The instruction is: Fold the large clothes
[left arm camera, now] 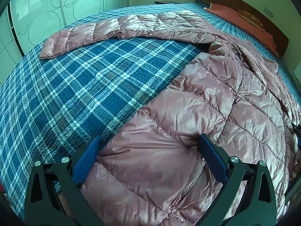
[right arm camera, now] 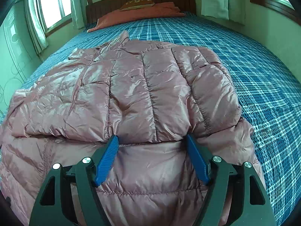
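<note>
Our pink jacket (right arm camera: 131, 86) lies on the bed (right arm camera: 244, 60), one sleeve (left arm camera: 105, 28) stretched far left. Our left gripper (left arm camera: 149, 143) and right gripper (right arm camera: 152, 141) both stand apart above it, holding nothing. The cloth is shiny and puffy, so it could slip out and the fold could pop open

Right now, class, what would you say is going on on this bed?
A person with a gripper in each hand is folding a pink puffer jacket spread on a bed with a blue plaid cover. One sleeve lies stretched out across the cover, not yet folded in; the other side looks already folded over the body. The left gripper stands open over the jacket's lower edge. The right gripper is open too, its fingers either side of a folded edge, not clamped on it.
</note>
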{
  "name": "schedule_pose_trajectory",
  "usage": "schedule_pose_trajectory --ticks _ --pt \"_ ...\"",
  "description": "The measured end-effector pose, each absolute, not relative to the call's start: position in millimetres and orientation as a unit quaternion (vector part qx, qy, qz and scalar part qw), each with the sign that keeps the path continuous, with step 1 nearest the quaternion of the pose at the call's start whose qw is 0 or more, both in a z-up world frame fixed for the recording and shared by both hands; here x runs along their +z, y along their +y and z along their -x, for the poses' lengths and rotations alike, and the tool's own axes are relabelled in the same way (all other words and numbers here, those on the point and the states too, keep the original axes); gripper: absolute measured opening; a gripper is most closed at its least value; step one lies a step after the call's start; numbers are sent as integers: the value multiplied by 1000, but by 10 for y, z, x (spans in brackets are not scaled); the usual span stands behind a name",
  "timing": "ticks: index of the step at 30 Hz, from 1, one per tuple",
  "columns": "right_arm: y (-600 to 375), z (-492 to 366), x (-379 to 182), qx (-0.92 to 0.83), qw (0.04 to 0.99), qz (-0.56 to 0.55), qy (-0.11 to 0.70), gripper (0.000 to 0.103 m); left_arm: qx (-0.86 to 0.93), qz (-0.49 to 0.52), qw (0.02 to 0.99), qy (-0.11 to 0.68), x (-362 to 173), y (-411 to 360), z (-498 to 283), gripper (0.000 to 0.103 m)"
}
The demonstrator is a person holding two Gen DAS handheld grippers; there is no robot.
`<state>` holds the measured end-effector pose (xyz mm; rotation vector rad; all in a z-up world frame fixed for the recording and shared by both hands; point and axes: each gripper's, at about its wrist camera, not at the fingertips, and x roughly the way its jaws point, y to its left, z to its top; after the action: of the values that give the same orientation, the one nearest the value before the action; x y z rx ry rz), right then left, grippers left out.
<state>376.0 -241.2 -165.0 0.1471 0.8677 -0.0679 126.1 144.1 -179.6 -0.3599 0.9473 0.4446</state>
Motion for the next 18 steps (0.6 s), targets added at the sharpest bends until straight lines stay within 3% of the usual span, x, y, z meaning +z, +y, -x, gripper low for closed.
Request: schedule_pose_trajectory --ticks 7,10,18 --pt "-2376 -3750 -1666 -39 905 -62 418 73 214 241 868 379 -1482 2006 -1204 99" --pt "-2375 -3750 -1672 -39 906 -62 417 73 234 275 855 372 -1510 2401 -1266 83" --pt "-2357 -3734 -1673 -41 906 -60 417 73 273 381 830 302 -1617 3273 -1200 83"
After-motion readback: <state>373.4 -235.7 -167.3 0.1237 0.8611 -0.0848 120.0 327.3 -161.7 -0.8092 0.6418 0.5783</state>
